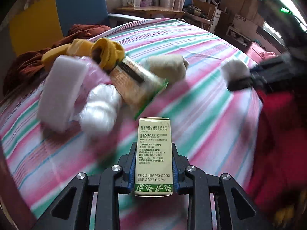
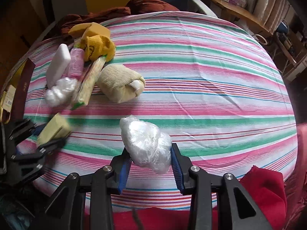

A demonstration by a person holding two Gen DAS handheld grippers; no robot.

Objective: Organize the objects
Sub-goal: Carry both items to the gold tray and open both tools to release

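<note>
- The left gripper [image 1: 154,164] pinches a small cream carton [image 1: 153,153] with green leaf trim between its blue pads, above the striped bedsheet [image 1: 201,115].
- The right gripper [image 2: 151,163] is clamped on a crumpled clear plastic bag [image 2: 145,143], held over the same sheet.
- A pile lies further back: white foam block [image 2: 58,65], pink roller [image 2: 76,63], yellow cloth [image 2: 97,48], snack packet [image 2: 90,80], beige rolled bandage [image 2: 120,84].

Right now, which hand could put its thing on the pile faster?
Probably the left. The left gripper, shut on the cream printed carton, sits beside the cluster by the white foam block. The right gripper holds its crumpled clear plastic bag farther away.
</note>
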